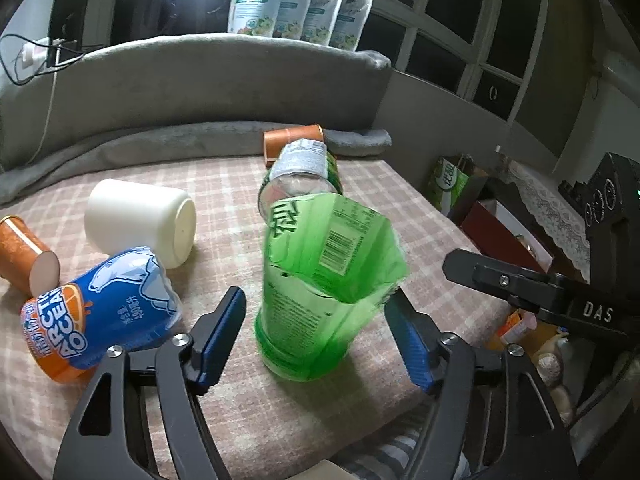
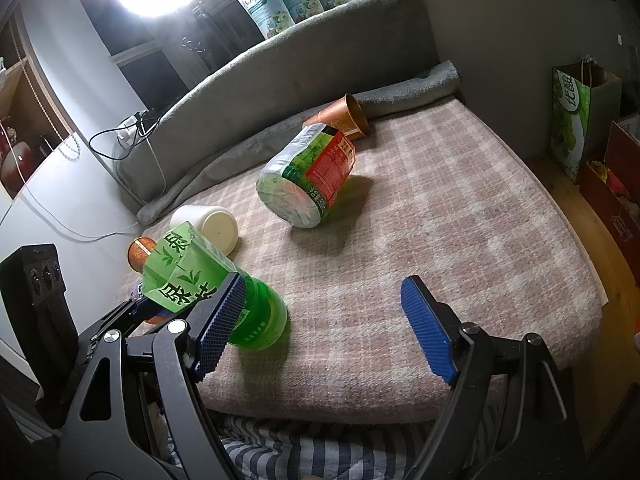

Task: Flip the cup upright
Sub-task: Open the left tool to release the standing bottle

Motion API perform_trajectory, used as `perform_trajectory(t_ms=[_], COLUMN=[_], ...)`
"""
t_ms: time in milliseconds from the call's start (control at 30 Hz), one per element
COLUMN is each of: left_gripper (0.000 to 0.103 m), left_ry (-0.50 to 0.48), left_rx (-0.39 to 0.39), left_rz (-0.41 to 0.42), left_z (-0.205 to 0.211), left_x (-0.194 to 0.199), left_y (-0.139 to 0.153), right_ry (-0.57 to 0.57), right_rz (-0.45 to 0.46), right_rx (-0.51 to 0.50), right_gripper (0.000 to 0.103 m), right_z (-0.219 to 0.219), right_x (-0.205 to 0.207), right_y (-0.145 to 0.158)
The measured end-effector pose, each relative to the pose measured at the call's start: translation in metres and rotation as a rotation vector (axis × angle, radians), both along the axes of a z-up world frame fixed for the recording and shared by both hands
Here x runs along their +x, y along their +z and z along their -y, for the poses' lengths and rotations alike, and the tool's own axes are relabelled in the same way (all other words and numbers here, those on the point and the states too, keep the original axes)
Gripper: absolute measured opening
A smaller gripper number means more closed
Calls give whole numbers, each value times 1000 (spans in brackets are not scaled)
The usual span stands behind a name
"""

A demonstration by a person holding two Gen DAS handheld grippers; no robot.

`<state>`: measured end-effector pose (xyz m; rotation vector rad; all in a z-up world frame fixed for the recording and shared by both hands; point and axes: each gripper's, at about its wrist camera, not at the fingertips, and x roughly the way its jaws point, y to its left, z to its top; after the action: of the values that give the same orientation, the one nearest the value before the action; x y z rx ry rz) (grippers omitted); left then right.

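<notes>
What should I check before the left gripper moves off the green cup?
1. Green cup standing, open end up: ok.
2. Left gripper open, fingers clear of the cup's sides: ok.
3. Right gripper open and empty: ok.
4. Cup firmly settled on the blanket: cannot tell.
5. White cup upright: not ok, on its side.
6. Blue cup upright: not ok, lying tipped beside the left gripper.

A row of 4 pouches point(image 1: 298, 0) tops the grey headboard point(image 1: 224, 80); a paper bag point(image 2: 576, 120) stands beside.
</notes>
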<state>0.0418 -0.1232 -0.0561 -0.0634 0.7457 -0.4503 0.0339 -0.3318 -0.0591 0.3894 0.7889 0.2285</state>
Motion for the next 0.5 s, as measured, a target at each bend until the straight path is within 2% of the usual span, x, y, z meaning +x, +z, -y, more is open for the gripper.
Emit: perform_trajectory(t_ms=[100, 233, 500], left_gripper=[80, 81, 81], left_ry=[-13, -18, -11], left_rx=[2, -4, 14], left_rz=[-6, -19, 2], left_z=[1, -3, -22], left_x=[-1, -4, -23], left_y=[1, 1, 6], right_ry=[4, 10, -2], right_rz=[3, 17, 100], right_rx=[3, -10, -106], right_gripper=[83, 83, 83], right_z=[0, -3, -13], right_x=[0, -1, -6], right_y=[0, 3, 14])
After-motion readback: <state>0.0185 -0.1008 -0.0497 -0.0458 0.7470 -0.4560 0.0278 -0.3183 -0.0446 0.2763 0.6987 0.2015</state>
